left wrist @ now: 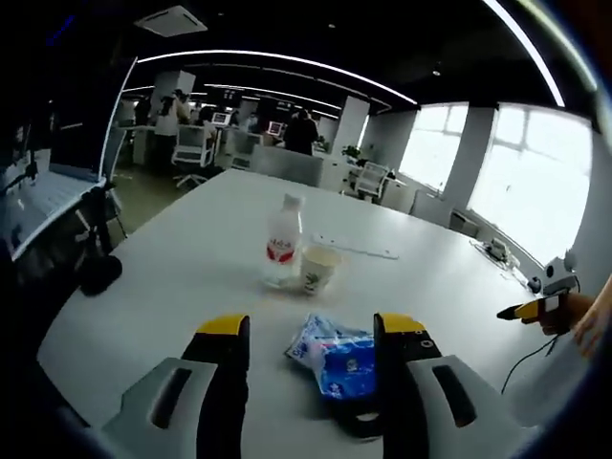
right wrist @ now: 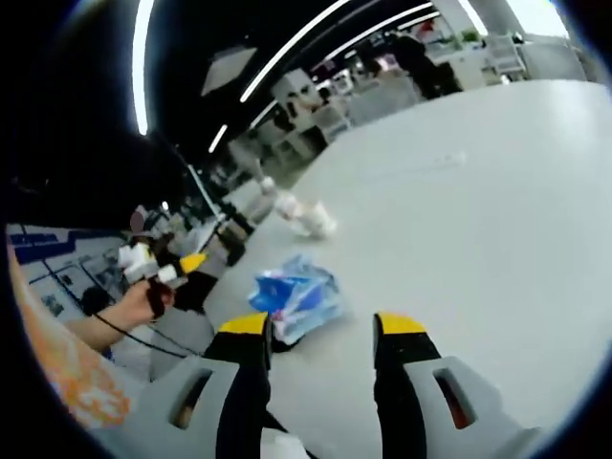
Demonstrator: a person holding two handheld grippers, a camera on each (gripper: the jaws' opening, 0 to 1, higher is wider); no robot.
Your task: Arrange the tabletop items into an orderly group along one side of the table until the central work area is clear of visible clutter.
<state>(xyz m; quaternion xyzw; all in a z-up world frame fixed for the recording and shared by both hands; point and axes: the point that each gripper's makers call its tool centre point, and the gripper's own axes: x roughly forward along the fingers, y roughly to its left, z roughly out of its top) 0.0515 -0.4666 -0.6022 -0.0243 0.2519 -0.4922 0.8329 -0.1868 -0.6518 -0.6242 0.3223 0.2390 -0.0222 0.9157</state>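
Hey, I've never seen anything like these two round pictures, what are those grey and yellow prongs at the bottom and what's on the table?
Those prongs are handheld grippers; a person holds one in each hand, and each carries a fisheye camera looking out along its jaws. The left gripper view shows the left gripper, jaws apart and holding nothing. The right gripper view shows the right gripper, also open and empty, and the person's hand holding the left one. On the white table lie a blue plastic packet, and farther off a clear bottle with a red label beside a paper cup. Behind is an open office.
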